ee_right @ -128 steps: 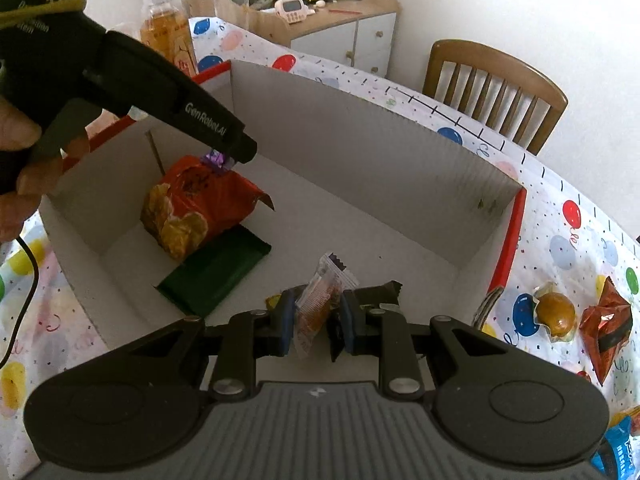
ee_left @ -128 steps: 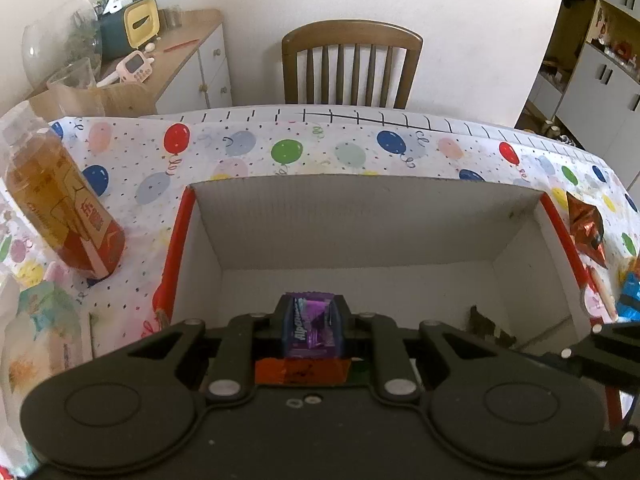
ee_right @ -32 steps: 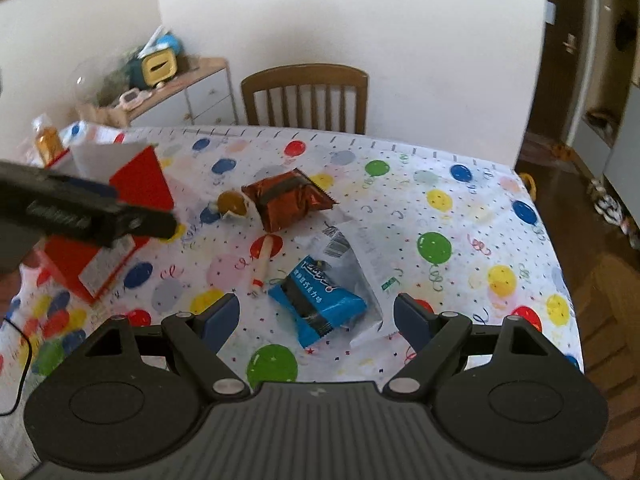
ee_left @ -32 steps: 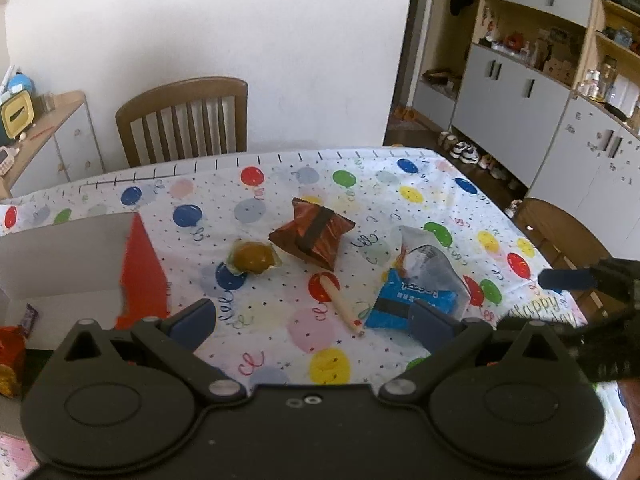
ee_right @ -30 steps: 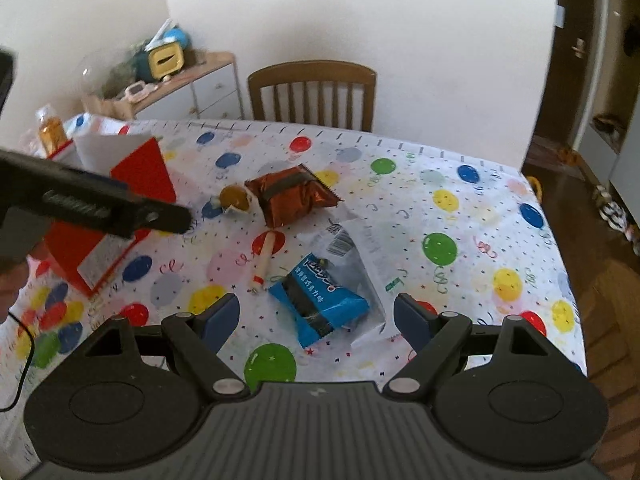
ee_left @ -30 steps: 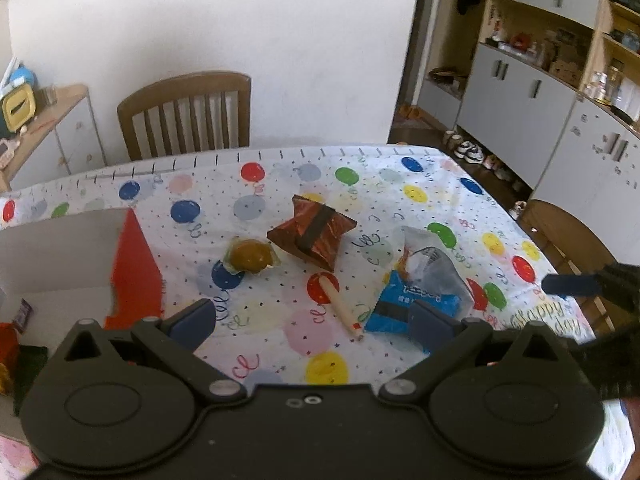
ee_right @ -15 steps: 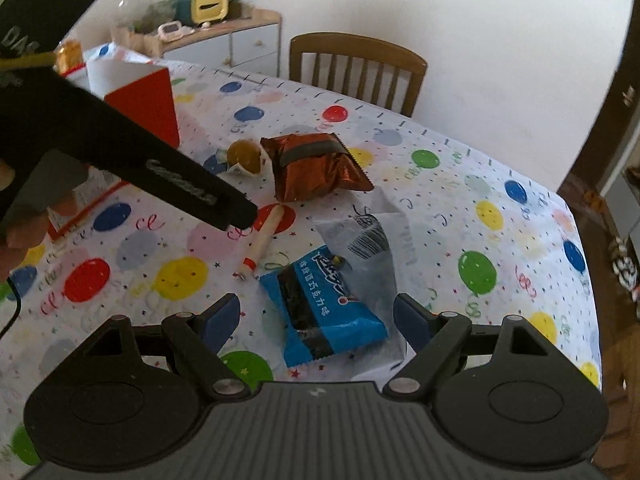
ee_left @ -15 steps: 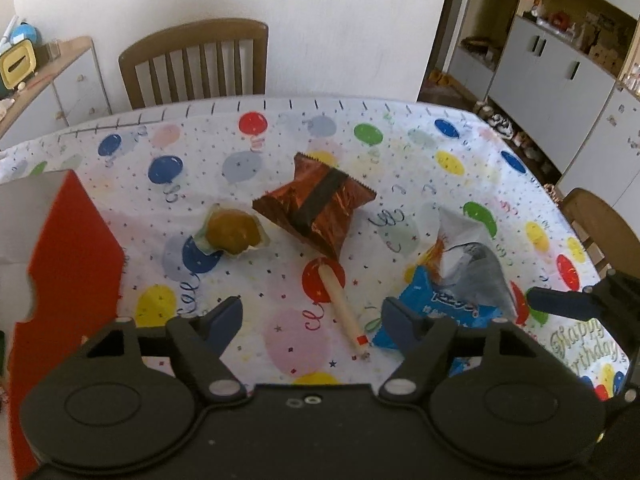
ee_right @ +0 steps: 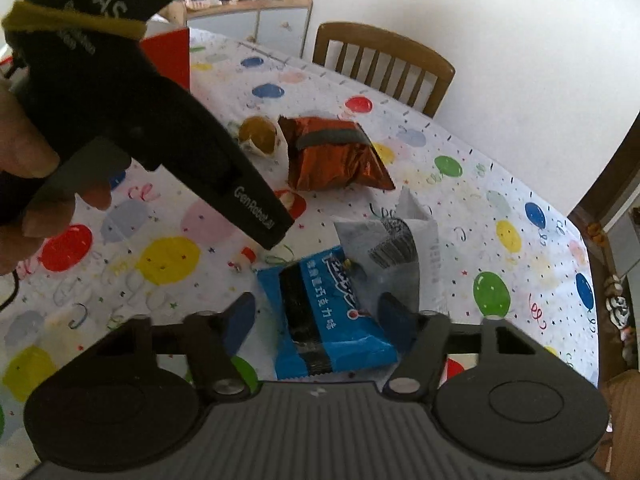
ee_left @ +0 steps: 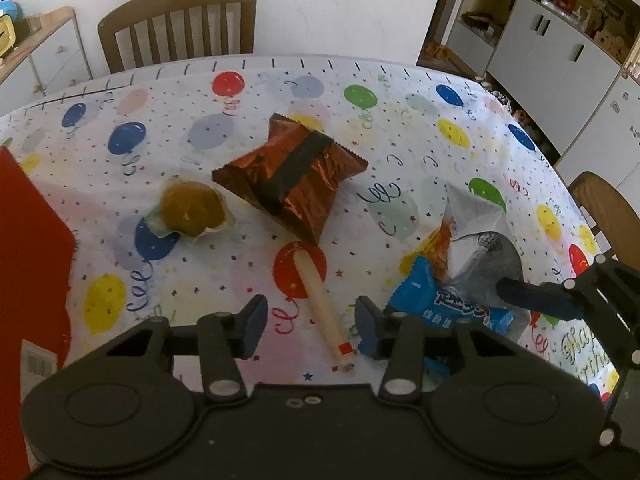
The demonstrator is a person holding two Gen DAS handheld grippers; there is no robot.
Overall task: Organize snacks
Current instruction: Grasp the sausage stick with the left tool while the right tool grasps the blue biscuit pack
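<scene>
1. At my far left stands the red cardboard box, on the white balloon-print tablecloth.
2. Beside it lies a round brown pastry in clear wrap, then a copper foil snack bag with a dark band.
3. My left gripper has just been narrowing; its jaws straddle a pale stick snack with a red tip without touching it.
4. My right gripper has also just been closing, half-wide, around a blue biscuit packet; pads not yet pressing.
5. A grey-white plastic wrapper lies against the packet's far side.
6. A wooden chair stands behind the table.
</scene>
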